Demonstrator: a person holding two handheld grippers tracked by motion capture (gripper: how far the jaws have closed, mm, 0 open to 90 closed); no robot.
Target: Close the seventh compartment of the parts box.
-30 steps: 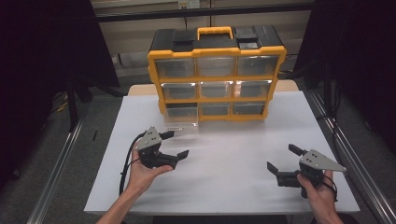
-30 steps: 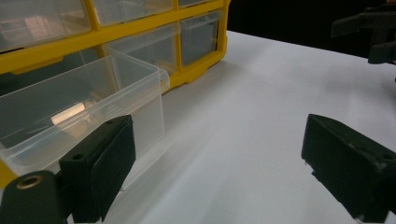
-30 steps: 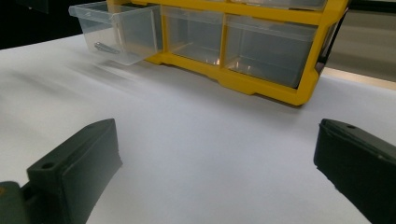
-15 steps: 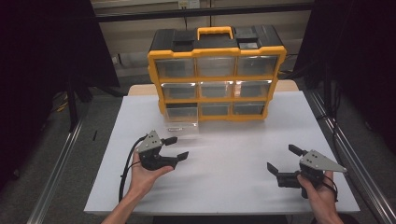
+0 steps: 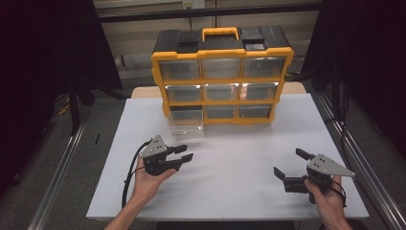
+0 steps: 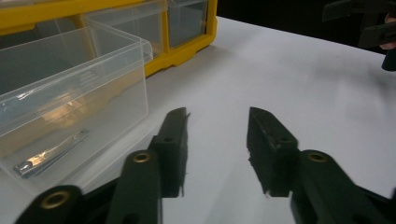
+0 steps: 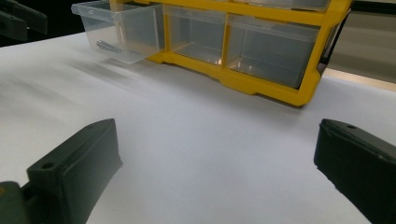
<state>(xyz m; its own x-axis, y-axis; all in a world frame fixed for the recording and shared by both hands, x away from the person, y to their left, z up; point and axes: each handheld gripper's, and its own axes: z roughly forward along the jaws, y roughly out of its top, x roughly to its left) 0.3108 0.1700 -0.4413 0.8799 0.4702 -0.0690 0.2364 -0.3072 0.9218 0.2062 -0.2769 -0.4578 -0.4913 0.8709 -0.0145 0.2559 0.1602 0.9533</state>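
Note:
A yellow and black drawer cabinet [image 5: 222, 98] stands at the back of the white table. Its bottom-left clear drawer [image 5: 186, 120] is pulled out, with a small metal piece [image 6: 46, 154] lying inside. My left gripper [image 5: 184, 152] hovers in front of that drawer, to its right. Its jaws have just been closing and stand partly apart with nothing between them [image 6: 218, 116]. My right gripper [image 5: 288, 161] rests near the front right of the table, wide open and holding nothing [image 7: 217, 135].
The white table top [image 5: 239, 158] stretches between the two grippers. The other drawers [image 5: 222, 67] of the cabinet are pushed in. Metal rails [image 5: 349, 153] run along both sides of the table, and dark curtains hang beyond them.
The left gripper's jaws have narrowed from wide apart to a smaller gap. The left hand has barely shifted, and the right hand and gripper are as before.

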